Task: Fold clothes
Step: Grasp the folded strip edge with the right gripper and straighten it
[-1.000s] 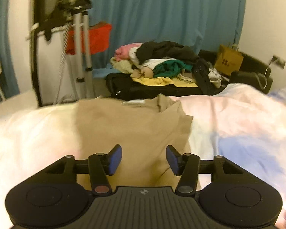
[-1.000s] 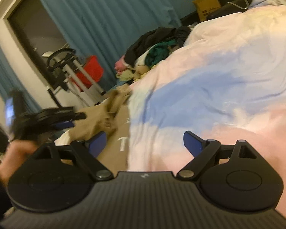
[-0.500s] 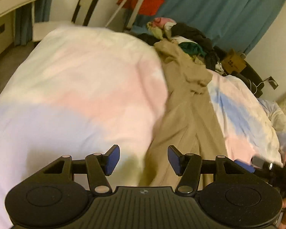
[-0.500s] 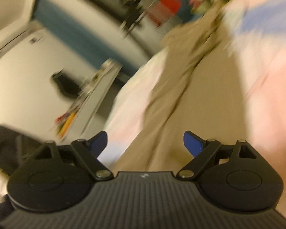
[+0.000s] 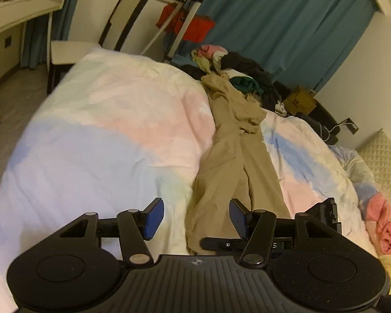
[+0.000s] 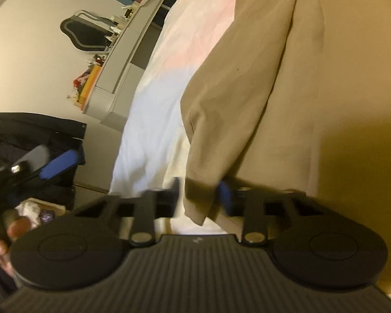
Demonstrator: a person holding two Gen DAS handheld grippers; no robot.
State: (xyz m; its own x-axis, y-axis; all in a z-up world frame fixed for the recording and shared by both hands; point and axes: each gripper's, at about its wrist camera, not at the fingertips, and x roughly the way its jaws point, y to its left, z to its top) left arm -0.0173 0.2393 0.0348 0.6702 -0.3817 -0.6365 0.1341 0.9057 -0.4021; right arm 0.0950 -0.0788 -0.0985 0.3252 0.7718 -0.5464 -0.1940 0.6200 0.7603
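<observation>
A tan garment [image 5: 237,156] lies stretched lengthwise on the pastel bedspread [image 5: 104,130], bunched at its far end. My left gripper [image 5: 196,216] is open and empty, held above the garment's near hem. In the right wrist view my right gripper [image 6: 199,198] has its jaws close around the ribbed cuff [image 6: 198,195] of the tan garment [image 6: 286,78]; the view is blurred. The left gripper [image 6: 57,164] shows at that view's left edge.
A pile of mixed clothes [image 5: 234,70] sits on a dark case past the bed's far end. A white chair [image 5: 73,52] and a desk [image 5: 18,7] stand to the left. A pink cloth [image 5: 383,224] lies at the bed's right.
Both grippers moved to the garment's near end. The right gripper's jaws narrowed from wide open onto the cuff. The left gripper stayed open.
</observation>
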